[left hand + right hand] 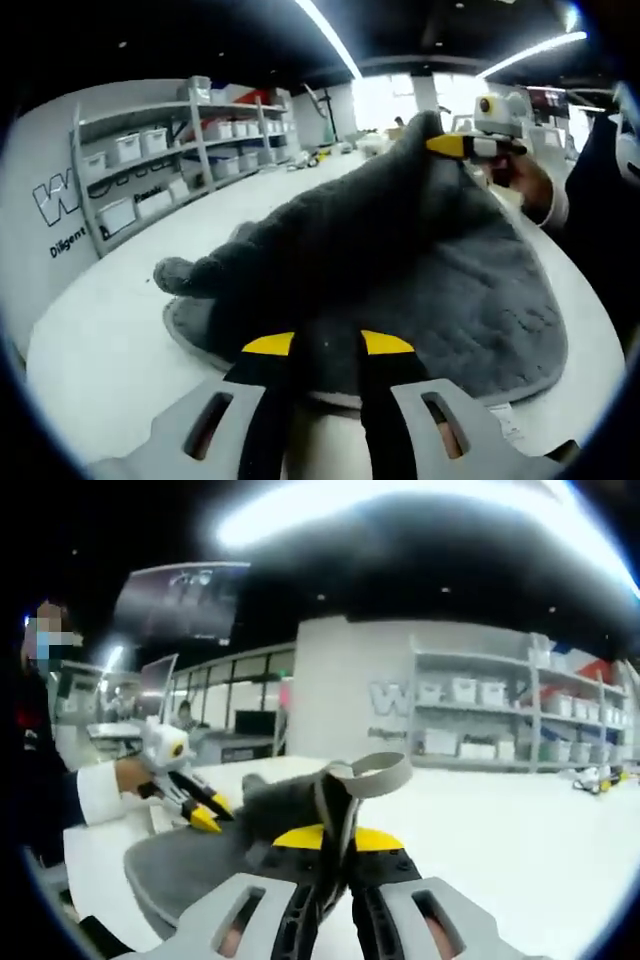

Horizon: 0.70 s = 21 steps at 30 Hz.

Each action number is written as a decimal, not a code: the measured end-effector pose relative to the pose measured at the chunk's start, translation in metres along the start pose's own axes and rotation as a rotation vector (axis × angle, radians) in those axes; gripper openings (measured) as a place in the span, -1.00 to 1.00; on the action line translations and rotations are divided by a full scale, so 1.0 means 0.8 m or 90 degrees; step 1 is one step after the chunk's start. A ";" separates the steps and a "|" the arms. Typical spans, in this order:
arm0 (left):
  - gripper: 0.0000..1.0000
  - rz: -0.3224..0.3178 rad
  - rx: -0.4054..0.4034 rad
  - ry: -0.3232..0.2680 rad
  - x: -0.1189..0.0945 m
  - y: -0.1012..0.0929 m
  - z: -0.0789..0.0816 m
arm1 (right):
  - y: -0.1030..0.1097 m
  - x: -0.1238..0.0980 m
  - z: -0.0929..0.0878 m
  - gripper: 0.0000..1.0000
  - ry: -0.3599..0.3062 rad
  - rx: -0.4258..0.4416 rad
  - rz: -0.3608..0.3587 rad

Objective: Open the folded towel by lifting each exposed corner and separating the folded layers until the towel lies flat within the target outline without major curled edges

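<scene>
A dark grey quilted towel (440,290) lies partly opened on the white table (110,330). In the left gripper view, my left gripper (328,345) is shut on its near edge, with cloth bunched between the yellow tips. Higher up on the right, my right gripper (450,146) holds a corner raised, so the upper layer hangs like a tent over the lower one. In the right gripper view, my right gripper (338,838) is shut on the towel (190,865), and a grey hem strip curls up above the jaws. My left gripper (208,818) sits at the towel's far-left edge.
Shelves with white bins (150,165) stand along the wall beyond the table and appear as shelves (500,720) at the right. The person's dark-clothed body (600,200) is close on the right. Bare table (520,850) stretches to the right of the towel.
</scene>
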<state>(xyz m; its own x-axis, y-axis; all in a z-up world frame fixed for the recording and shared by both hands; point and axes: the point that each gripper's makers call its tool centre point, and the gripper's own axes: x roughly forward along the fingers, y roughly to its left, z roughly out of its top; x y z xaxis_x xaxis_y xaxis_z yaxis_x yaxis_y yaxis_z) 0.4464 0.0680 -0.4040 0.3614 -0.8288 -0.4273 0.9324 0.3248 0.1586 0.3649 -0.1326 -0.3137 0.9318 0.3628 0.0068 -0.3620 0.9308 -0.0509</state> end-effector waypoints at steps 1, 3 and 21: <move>-0.55 -0.001 -0.002 0.001 0.000 0.000 -0.001 | -0.001 -0.002 -0.002 -0.97 0.002 0.004 0.001; -0.55 0.002 -0.006 0.004 -0.001 0.001 -0.002 | -0.004 -0.005 -0.008 -0.97 0.007 0.015 -0.001; -0.54 0.011 0.005 0.013 0.000 0.004 -0.002 | -0.004 -0.049 -0.037 -0.95 0.066 0.076 0.047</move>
<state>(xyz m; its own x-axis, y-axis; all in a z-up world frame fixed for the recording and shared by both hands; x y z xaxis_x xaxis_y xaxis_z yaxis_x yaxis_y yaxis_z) 0.4490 0.0700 -0.4051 0.3771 -0.8136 -0.4425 0.9262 0.3352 0.1728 0.3304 -0.1512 -0.3436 0.8979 0.4296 -0.0959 -0.4243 0.9027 0.0712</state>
